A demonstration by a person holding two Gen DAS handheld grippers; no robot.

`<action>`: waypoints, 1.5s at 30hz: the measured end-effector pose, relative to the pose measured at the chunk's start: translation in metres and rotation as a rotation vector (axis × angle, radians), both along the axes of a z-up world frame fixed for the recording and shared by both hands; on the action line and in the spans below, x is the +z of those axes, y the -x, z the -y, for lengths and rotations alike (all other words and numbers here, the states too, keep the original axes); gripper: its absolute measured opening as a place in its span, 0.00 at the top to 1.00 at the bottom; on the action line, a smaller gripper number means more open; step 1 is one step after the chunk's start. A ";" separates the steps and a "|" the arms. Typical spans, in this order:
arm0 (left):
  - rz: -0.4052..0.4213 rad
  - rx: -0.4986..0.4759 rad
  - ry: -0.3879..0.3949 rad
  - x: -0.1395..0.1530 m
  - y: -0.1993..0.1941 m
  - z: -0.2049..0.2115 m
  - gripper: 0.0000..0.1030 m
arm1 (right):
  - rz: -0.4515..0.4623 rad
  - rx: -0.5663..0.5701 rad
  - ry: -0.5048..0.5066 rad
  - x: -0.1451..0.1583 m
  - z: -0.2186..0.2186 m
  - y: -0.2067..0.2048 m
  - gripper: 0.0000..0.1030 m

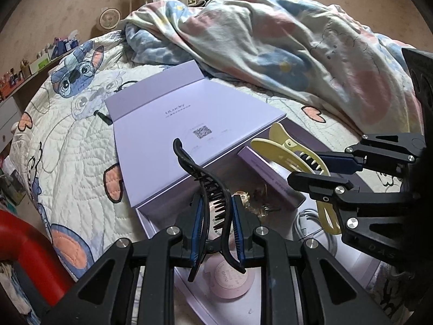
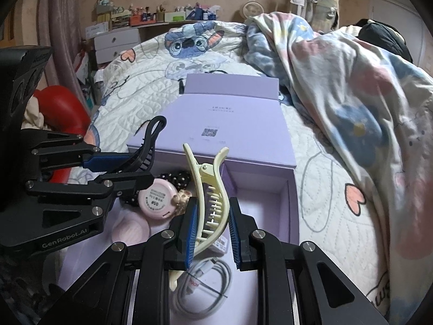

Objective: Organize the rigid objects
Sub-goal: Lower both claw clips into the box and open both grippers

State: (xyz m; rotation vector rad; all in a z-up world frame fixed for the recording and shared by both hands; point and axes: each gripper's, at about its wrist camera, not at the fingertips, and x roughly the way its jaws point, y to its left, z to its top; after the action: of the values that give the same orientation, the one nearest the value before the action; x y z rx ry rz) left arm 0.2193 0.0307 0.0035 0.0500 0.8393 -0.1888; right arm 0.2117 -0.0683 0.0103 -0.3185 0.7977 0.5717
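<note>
Left gripper [image 1: 216, 211] clamped on black hair claw [image 1: 201, 187], long axis running ahead along the fingers, right gripper [image 2: 212, 224] clamped on yellow hair claw [image 2: 207, 189], likewise lengthwise, both above open lilac box [image 2: 293, 203].

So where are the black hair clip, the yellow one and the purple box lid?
black hair clip [image 1: 189, 162], left wrist view, curved upper arm.
yellow hair clip [image 2: 199, 189], right wrist view, long arm.
purple box lid [image 2: 243, 127], right wrist view, flat inner face.

Left claw [image 1: 216, 216]: matte black angular linkage arms, triangular cut-outs, round silver screw heads at pivots, blue ribbed pads [image 1: 199, 227] inside fingers. Right claw [image 2: 211, 224]: same build. Pale "GenRobot.AI" lettering on left claw's black body, seen from right wrist.
</note>
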 end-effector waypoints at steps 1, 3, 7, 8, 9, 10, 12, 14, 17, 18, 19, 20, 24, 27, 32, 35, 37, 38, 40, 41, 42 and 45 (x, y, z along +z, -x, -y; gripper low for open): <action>-0.006 -0.001 0.002 -0.002 -0.001 -0.001 0.80 | -0.003 0.000 0.002 -0.001 -0.001 -0.001 0.79; -0.028 -0.008 0.019 -0.006 -0.003 -0.002 0.80 | -0.011 0.001 0.005 -0.005 -0.002 -0.004 0.79; -0.049 -0.005 0.023 -0.013 -0.005 -0.004 0.80 | -0.024 -0.015 0.026 -0.013 -0.004 -0.010 0.79; -0.058 -0.008 0.026 -0.015 -0.006 -0.003 0.80 | -0.026 -0.016 0.027 -0.014 -0.004 -0.011 0.79; -0.069 -0.013 0.033 -0.017 -0.006 -0.003 0.80 | -0.027 -0.016 0.020 -0.015 -0.004 -0.011 0.79; -0.079 -0.016 0.043 -0.020 -0.006 -0.003 0.80 | -0.029 -0.018 0.017 -0.014 -0.003 -0.012 0.79; -0.092 -0.017 0.045 -0.023 -0.006 -0.002 0.80 | -0.019 -0.027 0.021 -0.015 -0.003 -0.012 0.79; -0.096 -0.017 0.041 -0.026 -0.005 -0.001 0.80 | -0.010 -0.036 0.041 -0.017 -0.005 -0.012 0.79; -0.095 -0.020 0.037 -0.027 -0.005 0.000 0.80 | -0.025 -0.029 0.036 -0.020 -0.006 -0.013 0.79; -0.095 -0.022 0.037 -0.027 -0.005 0.001 0.80 | -0.025 -0.029 0.042 -0.021 -0.007 -0.013 0.79; -0.097 -0.024 0.038 -0.027 -0.006 0.001 0.80 | -0.023 -0.031 0.050 -0.023 -0.009 -0.014 0.79; -0.097 -0.026 0.036 -0.028 -0.007 0.001 0.80 | -0.026 -0.031 0.057 -0.025 -0.010 -0.013 0.79; -0.095 -0.028 0.031 -0.030 -0.010 0.004 0.80 | -0.051 -0.035 0.077 -0.033 -0.012 -0.015 0.79; -0.090 -0.026 0.027 -0.030 -0.011 0.005 0.80 | -0.056 -0.040 0.096 -0.036 -0.013 -0.015 0.79; -0.092 -0.030 0.029 -0.030 -0.012 0.006 0.80 | -0.066 -0.054 0.103 -0.036 -0.012 -0.018 0.79; -0.094 -0.036 0.027 -0.031 -0.011 0.005 0.80 | -0.071 -0.061 0.108 -0.037 -0.012 -0.019 0.79; -0.093 -0.039 0.034 -0.032 -0.012 0.004 0.80 | -0.072 -0.063 0.109 -0.037 -0.012 -0.019 0.79; -0.093 -0.040 0.035 -0.032 -0.012 0.003 0.80 | -0.075 -0.060 0.112 -0.037 -0.013 -0.019 0.79; -0.094 -0.039 0.032 -0.032 -0.011 0.004 0.80 | -0.081 -0.061 0.121 -0.038 -0.014 -0.021 0.79; -0.093 -0.041 0.027 -0.032 -0.011 0.004 0.80 | -0.083 -0.062 0.125 -0.038 -0.013 -0.020 0.79; -0.091 -0.043 0.021 -0.032 -0.011 0.005 0.80 | -0.085 -0.063 0.128 -0.038 -0.013 -0.020 0.79; -0.086 -0.048 0.016 -0.032 -0.008 0.006 0.80 | -0.088 -0.071 0.132 -0.037 -0.012 -0.020 0.71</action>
State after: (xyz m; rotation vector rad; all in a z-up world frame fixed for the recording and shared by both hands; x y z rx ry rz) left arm 0.2278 0.0242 -0.0285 0.0474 0.9223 -0.2438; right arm 0.2315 -0.0563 -0.0272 -0.3869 0.9302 0.4701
